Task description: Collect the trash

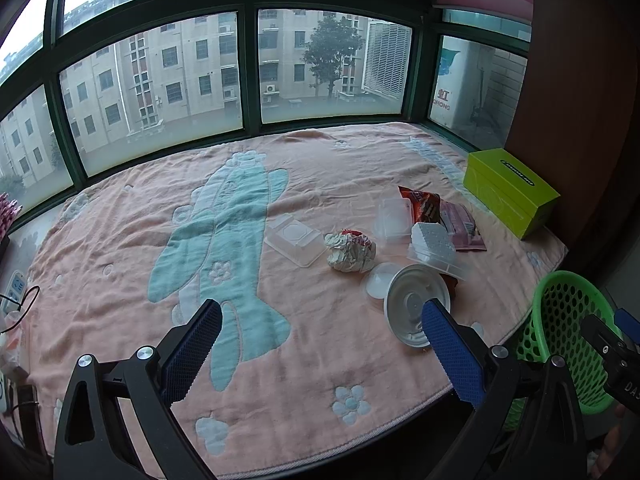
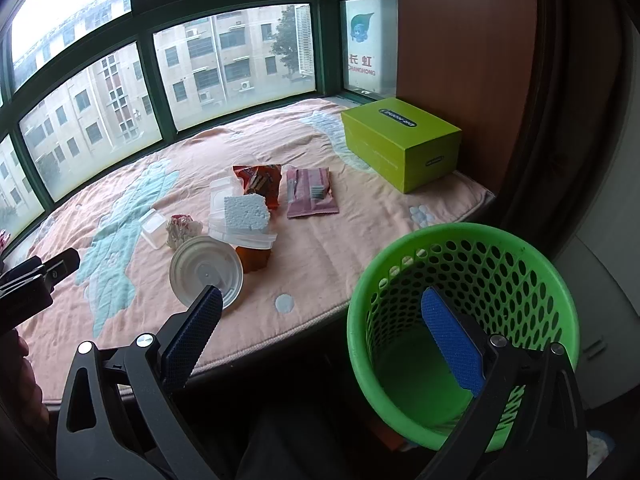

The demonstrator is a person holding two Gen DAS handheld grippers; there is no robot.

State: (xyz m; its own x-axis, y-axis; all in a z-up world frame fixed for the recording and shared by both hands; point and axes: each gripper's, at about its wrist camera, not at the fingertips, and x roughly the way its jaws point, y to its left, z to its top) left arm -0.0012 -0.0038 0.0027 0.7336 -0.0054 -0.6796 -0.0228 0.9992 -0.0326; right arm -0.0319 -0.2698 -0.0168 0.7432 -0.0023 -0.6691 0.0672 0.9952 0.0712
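Trash lies clustered on a pink blanket (image 1: pixel 304 168): a crumpled paper ball (image 1: pixel 350 250), clear plastic trays (image 1: pixel 294 238), a white foam block (image 2: pixel 246 210), a round white lid (image 2: pixel 206 270), an orange-red snack wrapper (image 2: pixel 260 180) and a pink wrapper (image 2: pixel 310 192). A green perforated basket (image 2: pixel 464 264) stands just off the blanket's near right edge, nothing in it. My left gripper (image 1: pixel 320 344) hovers open over the near blanket, left of the lid (image 1: pixel 416 304). Wide open as well, my right gripper (image 2: pixel 320 332) spans the blanket edge and the basket's mouth. Neither holds anything.
A lime-green box (image 2: pixel 400 140) sits at the blanket's back right by a brown wooden panel (image 2: pixel 460 40). Green-framed windows (image 1: pixel 248 60) run behind the blanket. A white power strip with a black cable (image 1: pixel 16 292) lies at the far left.
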